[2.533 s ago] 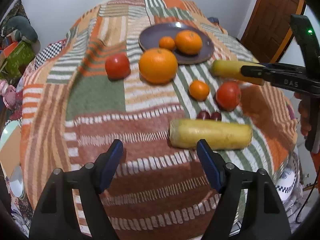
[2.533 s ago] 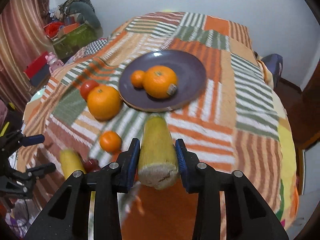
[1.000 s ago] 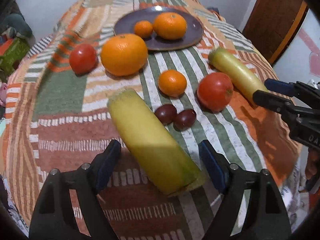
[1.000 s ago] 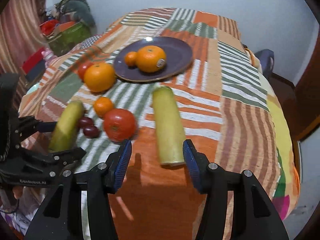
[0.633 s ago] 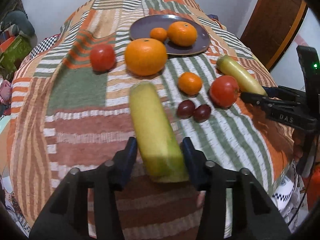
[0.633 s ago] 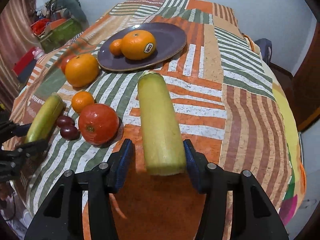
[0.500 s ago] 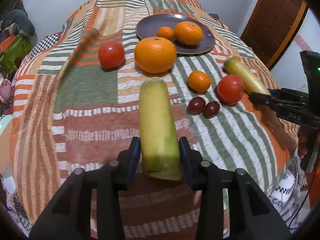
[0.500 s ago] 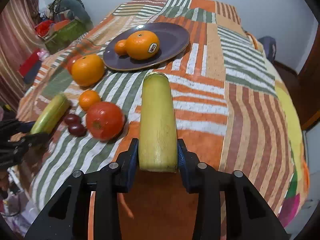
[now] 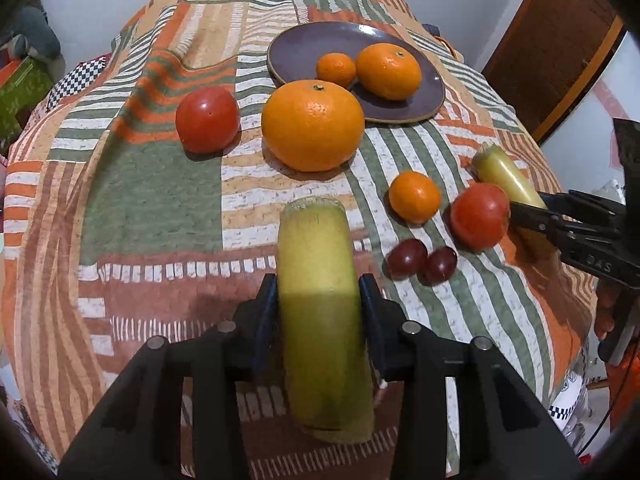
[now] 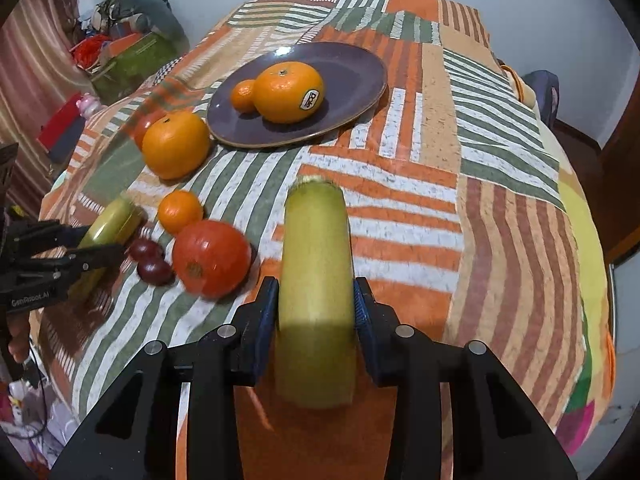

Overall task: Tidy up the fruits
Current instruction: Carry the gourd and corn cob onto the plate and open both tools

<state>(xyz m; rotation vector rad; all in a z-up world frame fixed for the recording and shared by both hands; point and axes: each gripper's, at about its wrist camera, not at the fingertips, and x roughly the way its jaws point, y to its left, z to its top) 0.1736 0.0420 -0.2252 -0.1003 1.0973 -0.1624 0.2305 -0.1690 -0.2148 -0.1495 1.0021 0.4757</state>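
My left gripper (image 9: 319,292) is shut on a yellow-green cylindrical fruit (image 9: 320,280), held lengthwise over the patchwork cloth. My right gripper (image 10: 316,300) is shut on a second yellow-green fruit (image 10: 316,272). A purple plate (image 9: 308,46) at the back holds a small orange (image 9: 336,69) and a medium orange (image 9: 389,70). A big orange (image 9: 313,124) lies in front of the plate. A tomato (image 9: 207,119) lies at the left, another tomato (image 9: 479,216) at the right. A small orange (image 9: 414,196) and two dark grapes (image 9: 422,260) lie between both grippers.
The patchwork cloth (image 10: 500,208) covers a rounded table whose edges fall away on all sides. A brown door (image 9: 560,40) stands at the back right. Boxes and clutter (image 10: 120,56) sit on the floor to the left. The right side of the cloth holds no fruit.
Both grippers were open around their yellow-green fruits one second ago and have closed on them. Each fruit now sits aligned between the fingers and looks lifted slightly.
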